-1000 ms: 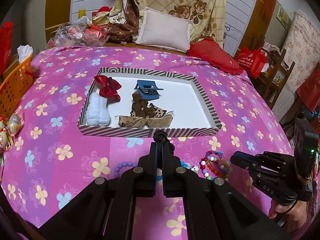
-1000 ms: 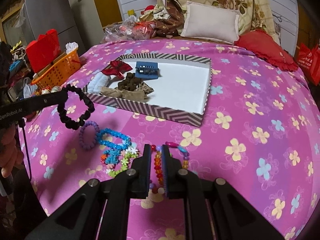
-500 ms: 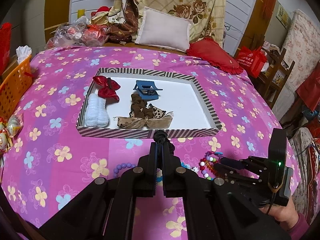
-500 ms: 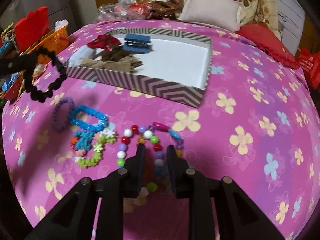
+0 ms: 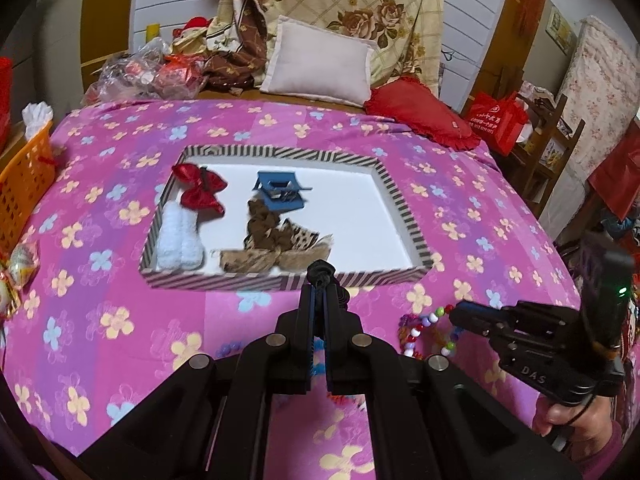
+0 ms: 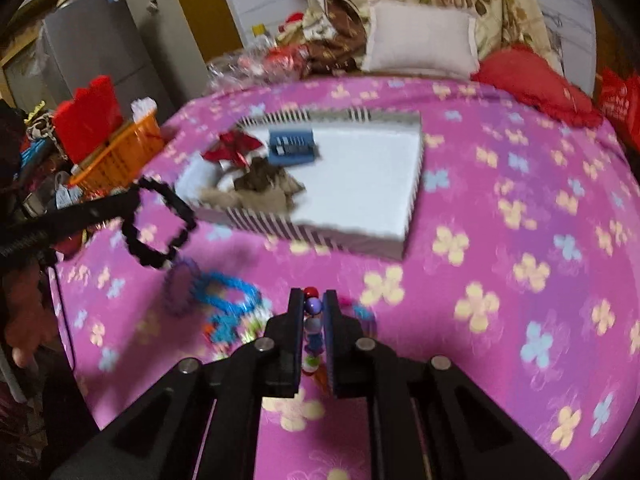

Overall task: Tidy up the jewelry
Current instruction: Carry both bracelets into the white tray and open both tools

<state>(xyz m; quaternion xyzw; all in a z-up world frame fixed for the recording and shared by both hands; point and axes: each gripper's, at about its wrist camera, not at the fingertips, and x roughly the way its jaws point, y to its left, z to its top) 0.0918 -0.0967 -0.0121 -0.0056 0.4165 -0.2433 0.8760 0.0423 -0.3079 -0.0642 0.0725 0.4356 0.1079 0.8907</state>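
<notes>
The left gripper is clamped on a black beaded bracelet. From the left wrist view only a dark knot of it shows at the fingertips; from the right wrist view the loop hangs free in the air below the gripper's tip, clear of the pink flowered bedspread.

Just ahead of the left gripper lies the striped tray with its white floor. In its left part sit a red bow, a white fuzzy piece, a blue hair clip, a brown scrunchie and a tan bow against the near wall. The right part of the tray floor is bare.

The right gripper is closed on a multicoloured bead bracelet: red, purple and white beads sit pinched between its fingers. In the left wrist view, the rest of that strand trails on the bedspread just under the right gripper's tip, to the right of the left gripper.

To the left of the right gripper, on the bedspread, lie a purple bracelet and a blue bracelet, touching each other; the picture is blurred there, so finer detail cannot be told.

An orange basket stands far to the left of the left gripper, and a pale pillow and a red cushion lie beyond the tray.
</notes>
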